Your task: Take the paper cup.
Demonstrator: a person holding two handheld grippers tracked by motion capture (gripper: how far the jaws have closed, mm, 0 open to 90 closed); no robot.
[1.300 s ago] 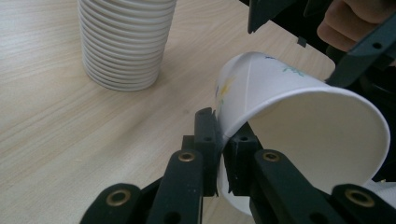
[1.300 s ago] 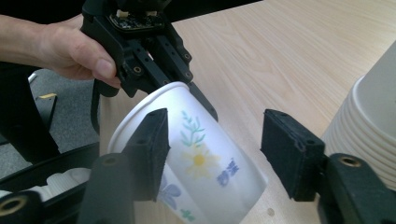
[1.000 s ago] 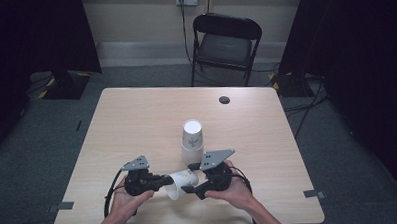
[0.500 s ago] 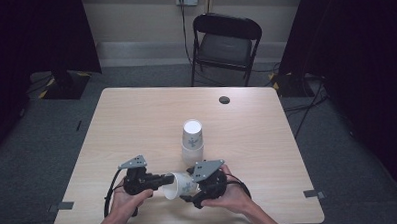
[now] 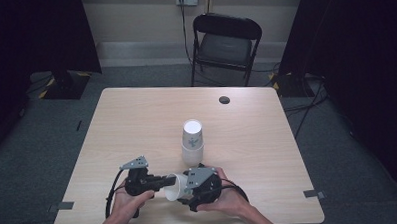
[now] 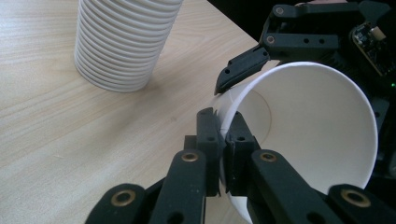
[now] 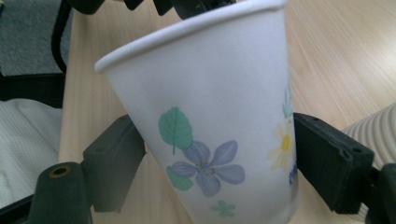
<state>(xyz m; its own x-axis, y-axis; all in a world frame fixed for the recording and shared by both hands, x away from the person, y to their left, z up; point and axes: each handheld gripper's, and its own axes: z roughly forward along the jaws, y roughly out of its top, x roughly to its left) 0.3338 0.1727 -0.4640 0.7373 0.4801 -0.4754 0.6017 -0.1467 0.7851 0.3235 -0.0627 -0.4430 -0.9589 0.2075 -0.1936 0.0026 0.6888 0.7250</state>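
Note:
A white paper cup (image 5: 173,187) with a flower print lies on its side between my two grippers, near the table's front edge. My left gripper (image 5: 170,180) is shut on its rim, one pad inside the mouth and one outside (image 6: 223,140). The right gripper (image 5: 182,190) comes in from the other side. Its jaws have just been closing, and the cup's body (image 7: 210,116) is between them, with both pads (image 7: 116,158) against its sides. A tall stack of upside-down white cups (image 5: 192,142) stands just behind on the table (image 5: 136,119).
A small black round cap (image 5: 224,99) sits in the tabletop near the far edge. A black folding chair (image 5: 226,41) stands beyond the table. The cup stack (image 6: 123,42) is close to both grippers.
The right gripper has moved left and a little down toward the left gripper, along the cup. The left gripper and the cup stack have stayed put.

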